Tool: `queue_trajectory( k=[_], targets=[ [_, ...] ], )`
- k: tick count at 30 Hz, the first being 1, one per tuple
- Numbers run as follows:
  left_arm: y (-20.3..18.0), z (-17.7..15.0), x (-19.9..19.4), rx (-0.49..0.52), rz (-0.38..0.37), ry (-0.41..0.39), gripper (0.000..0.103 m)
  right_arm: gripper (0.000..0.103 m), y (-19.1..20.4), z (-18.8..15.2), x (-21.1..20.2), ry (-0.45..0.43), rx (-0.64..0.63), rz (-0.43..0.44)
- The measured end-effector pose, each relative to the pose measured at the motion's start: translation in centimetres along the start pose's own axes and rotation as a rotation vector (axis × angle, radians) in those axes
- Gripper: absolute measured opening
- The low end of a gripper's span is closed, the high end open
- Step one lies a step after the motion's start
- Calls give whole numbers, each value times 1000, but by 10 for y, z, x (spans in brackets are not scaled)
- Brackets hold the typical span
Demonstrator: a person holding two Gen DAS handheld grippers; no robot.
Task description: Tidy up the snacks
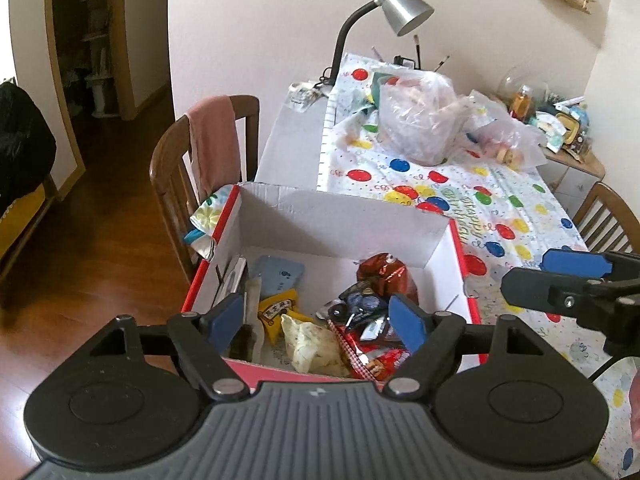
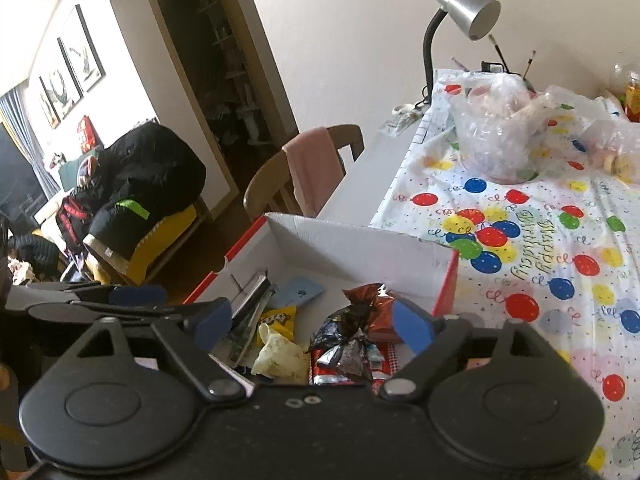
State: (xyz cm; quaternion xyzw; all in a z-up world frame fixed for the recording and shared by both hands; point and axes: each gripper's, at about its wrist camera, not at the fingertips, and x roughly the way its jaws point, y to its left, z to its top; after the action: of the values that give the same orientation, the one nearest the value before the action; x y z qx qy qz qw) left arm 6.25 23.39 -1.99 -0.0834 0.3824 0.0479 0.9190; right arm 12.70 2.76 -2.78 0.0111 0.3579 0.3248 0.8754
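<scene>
Snacks, a loose heap of crinkled foil and plastic packets (image 1: 360,320), lie on the floor of the red-sided white cardboard box (image 1: 344,216) at the table's near edge. Judged step: a drop-off just finished. Left gripper (image 1: 320,318) and right gripper (image 2: 312,326) hang above the heap, both spread and empty, nothing touching. Next move likely calls for fetching more from the clear plastic bags (image 1: 420,120) across the balloon-print tablecloth (image 1: 500,200).

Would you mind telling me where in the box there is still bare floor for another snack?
Free: the box floor along the far wall, between the blue card and the red foil pack. Crowded: the near half, where the yellow packet, pale wrapper and red-checked packs pile together.
</scene>
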Motion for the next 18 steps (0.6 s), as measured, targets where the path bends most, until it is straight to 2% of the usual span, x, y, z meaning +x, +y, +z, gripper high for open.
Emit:
queue_trajectory(
  k=[2,5,10,14,18],
  targets=[
    [-3,-3,-6,-2,-4,-11,80,96,-1,-4,-8,-16,1,-4],
    [-5,-7,-12,-11,-13,-20,86,103,-3,-9,-18,-28,14,-15],
    [-13,-16,-23,-11,-31,-27,86,103,-5,-22,-33,-53,27,-46],
    [-17,-22,-30,-17,-38,-40,97,103,-8,-30,-45,-80,41,-63],
    [-22,-21,-35,-18,-37,-51,97,103,-9,-36,-55,-111,48,-82]
  ],
)
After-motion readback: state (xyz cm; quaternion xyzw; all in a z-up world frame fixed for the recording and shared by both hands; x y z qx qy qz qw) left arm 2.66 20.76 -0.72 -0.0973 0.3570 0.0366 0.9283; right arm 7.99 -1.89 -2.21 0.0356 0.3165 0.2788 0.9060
